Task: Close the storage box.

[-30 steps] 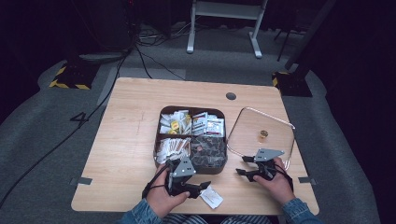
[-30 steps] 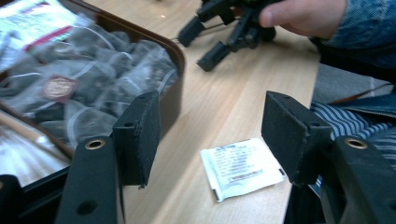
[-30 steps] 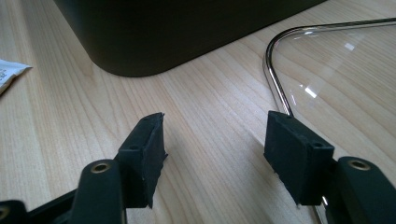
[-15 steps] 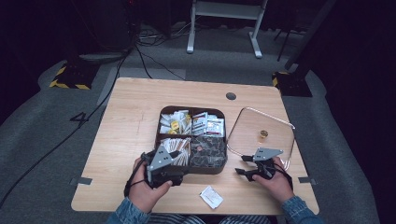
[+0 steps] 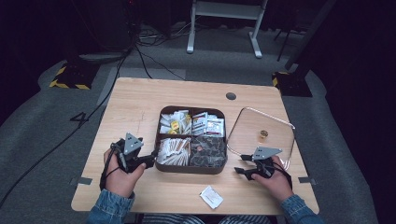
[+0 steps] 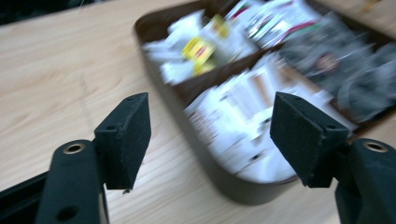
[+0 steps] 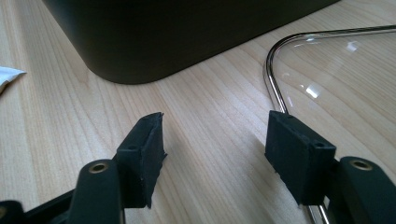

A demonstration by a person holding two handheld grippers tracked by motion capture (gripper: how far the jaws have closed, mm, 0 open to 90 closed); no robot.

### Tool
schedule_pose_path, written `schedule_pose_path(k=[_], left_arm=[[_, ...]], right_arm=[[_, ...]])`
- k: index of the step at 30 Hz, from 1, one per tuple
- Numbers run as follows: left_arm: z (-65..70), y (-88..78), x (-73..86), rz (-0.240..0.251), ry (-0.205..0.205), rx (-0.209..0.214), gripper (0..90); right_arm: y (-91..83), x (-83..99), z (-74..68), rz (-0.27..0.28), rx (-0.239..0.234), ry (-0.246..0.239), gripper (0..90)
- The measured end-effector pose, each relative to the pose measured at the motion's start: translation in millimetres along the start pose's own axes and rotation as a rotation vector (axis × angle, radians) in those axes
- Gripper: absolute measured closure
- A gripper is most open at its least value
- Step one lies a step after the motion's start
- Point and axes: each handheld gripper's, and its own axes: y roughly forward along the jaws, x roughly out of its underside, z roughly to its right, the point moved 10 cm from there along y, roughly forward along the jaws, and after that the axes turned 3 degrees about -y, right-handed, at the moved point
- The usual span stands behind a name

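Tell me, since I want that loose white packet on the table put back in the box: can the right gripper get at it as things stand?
Probably yes. The white packet lies alone on bare table, beside the right gripper, whose jaws stand open and empty.

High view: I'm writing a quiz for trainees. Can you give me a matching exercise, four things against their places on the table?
Things:
1. brown box
2. glass lid
3. white packet
4. left hand-held gripper

Places:
A. near edge of the table, in front of the box
B. middle of the table
C. just left of the box
D. flat on the table, right of the box

Pairs: 1-B, 2-D, 3-A, 4-C
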Motion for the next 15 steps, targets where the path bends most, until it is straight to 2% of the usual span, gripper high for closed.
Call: schedule_pose_path(k=[1, 2, 6, 12, 15], left_arm=[[0.0, 0.0, 0.0, 0.000, 0.000, 0.000, 28.7], [-7.6, 5.5, 6.1, -0.022, -0.009, -0.008, 28.6], [-17.2, 12.9, 13.5, -0.036, -0.029, -0.022, 28.0], [-37.2, 25.3, 33.0, -0.087, -0.087, -0.037, 24.6], [-42.4, 28.6, 37.4, -0.095, -0.106, -0.042, 23.9]], right_arm=[[0.0, 0.0, 0.0, 0.000, 0.000, 0.000, 37.6], [0.0, 0.0, 0.0, 0.000, 0.000, 0.000, 37.6], [0.0, 0.0, 0.1, 0.000, 0.001, -0.002, 37.6], [0.0, 0.0, 0.0, 0.000, 0.000, 0.000, 37.6], [0.0, 0.0, 0.1, 0.000, 0.001, -0.001, 37.6]])
